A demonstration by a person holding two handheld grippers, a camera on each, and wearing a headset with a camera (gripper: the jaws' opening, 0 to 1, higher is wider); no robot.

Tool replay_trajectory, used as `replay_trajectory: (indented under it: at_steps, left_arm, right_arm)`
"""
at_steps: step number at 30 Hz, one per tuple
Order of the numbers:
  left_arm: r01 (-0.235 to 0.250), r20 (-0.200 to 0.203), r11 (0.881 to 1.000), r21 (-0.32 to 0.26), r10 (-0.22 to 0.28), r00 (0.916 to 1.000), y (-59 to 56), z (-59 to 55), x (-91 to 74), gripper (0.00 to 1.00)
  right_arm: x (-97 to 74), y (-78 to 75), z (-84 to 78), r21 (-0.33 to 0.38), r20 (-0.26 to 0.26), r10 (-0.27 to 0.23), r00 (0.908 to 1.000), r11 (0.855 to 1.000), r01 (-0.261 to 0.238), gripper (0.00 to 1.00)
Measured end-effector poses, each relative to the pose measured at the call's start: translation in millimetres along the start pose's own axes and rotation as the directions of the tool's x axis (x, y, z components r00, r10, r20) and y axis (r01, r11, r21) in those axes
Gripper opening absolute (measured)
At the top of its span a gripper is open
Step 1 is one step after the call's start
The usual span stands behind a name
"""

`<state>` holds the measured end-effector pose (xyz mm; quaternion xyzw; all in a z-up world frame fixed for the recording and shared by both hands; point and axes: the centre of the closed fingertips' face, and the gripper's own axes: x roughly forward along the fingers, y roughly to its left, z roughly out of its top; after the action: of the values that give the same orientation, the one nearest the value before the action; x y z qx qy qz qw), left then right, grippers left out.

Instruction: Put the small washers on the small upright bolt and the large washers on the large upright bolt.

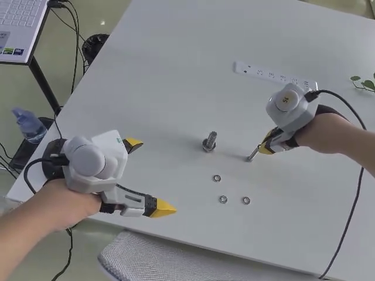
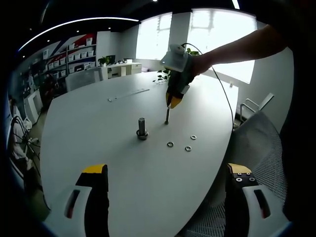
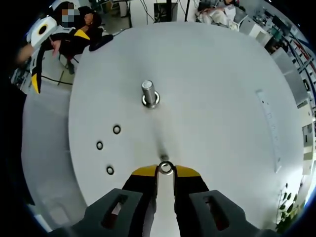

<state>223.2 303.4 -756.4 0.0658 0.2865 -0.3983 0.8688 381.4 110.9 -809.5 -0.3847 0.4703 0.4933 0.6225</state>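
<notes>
My right gripper (image 1: 265, 150) points down over the small upright bolt (image 1: 252, 156), its yellow tips shut on a small washer (image 3: 166, 168) right at the bolt's top. Whether the washer is on the bolt, I cannot tell. The left gripper view has that gripper (image 2: 174, 101) just above the thin bolt (image 2: 167, 116). The large upright bolt (image 1: 210, 141) stands to the left with a ring at its base (image 3: 150, 102). Three loose washers (image 1: 217, 178) (image 1: 223, 199) (image 1: 246, 200) lie nearer me. My left gripper (image 1: 149, 174) hovers open near the table's front left, holding nothing.
A white power strip (image 1: 275, 76) lies at the back of the white table (image 1: 164, 76). A laptop (image 1: 17, 26) and a water bottle (image 1: 26, 126) sit off the table's left side. A mesh chair (image 1: 140, 257) is under the front edge.
</notes>
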Motion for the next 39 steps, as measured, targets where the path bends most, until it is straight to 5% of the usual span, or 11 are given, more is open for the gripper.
replay_trajectory:
  at_steps: [26, 33, 39]
  left_arm:
    - [0.008, 0.001, 1.0, -0.019, -0.008, 1.0, 3.9, 1.2, 2.7, 0.98]
    - [0.01, 0.028, 1.0, -0.014, -0.01, 0.9996, 2.4, 14.0, 0.6, 0.97]
    - [0.016, 0.015, 1.0, -0.015, -0.016, 0.9998, 1.5, 9.6, 4.4, 0.96]
  right_arm:
    - [6.9, 7.4, 0.4, 0.001, -0.001, 0.009, 1.0, 1.0, -0.009, 0.12]
    - [11.2, 7.0, -2.2, 0.0, -0.004, 0.01, 0.9999, 1.0, -0.01, 0.12]
    - [17.7, 9.5, -5.0, -0.009, -0.012, 0.012, 0.9999, 1.0, -0.012, 0.12]
